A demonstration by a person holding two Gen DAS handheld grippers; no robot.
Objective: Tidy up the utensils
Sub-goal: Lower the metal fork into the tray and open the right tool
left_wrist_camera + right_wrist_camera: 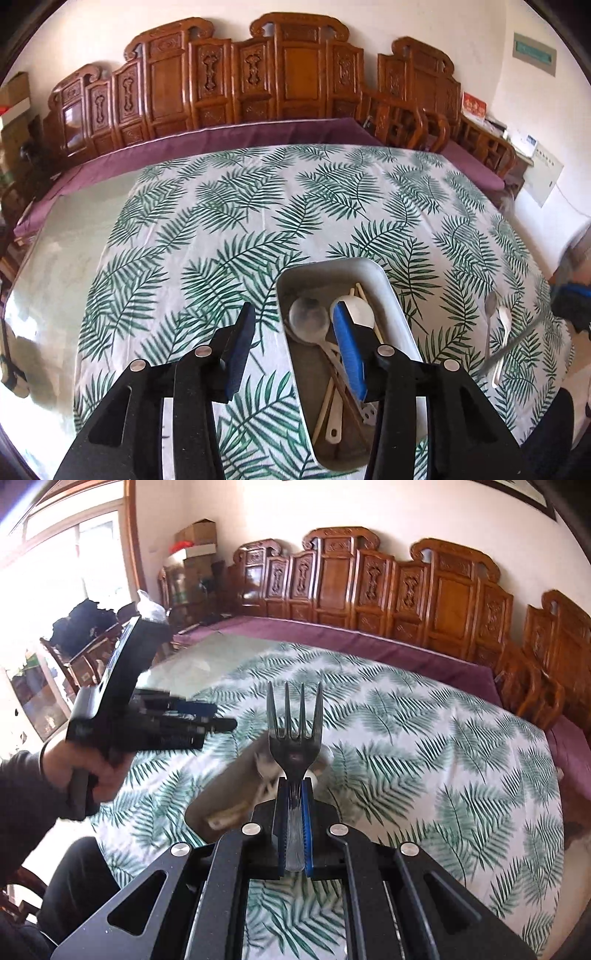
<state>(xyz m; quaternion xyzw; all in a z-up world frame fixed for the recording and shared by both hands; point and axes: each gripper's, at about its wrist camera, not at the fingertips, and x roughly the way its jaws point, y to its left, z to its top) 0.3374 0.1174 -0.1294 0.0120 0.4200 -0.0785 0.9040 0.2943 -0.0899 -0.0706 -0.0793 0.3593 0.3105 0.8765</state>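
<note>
At lower centre of the left wrist view, the left gripper (295, 347) stands spread and empty over a rounded white tray (400, 317) holding spoons and chopsticks. In the right view, the right gripper (294, 805) pinches a glossy metal fork (294, 734) upright.

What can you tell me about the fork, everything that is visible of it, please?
The fork looks like polished metal, dark against the light, with four straight tines and a plain, narrow handle. It is clamped by its handle between the blue pads of the right tongs, which are shut on it. It points away from the camera, tines forward, head and neck clear of the pads. It is held in the air above the leaf-print tablecloth and the white tray; only the pads touch it.
</note>
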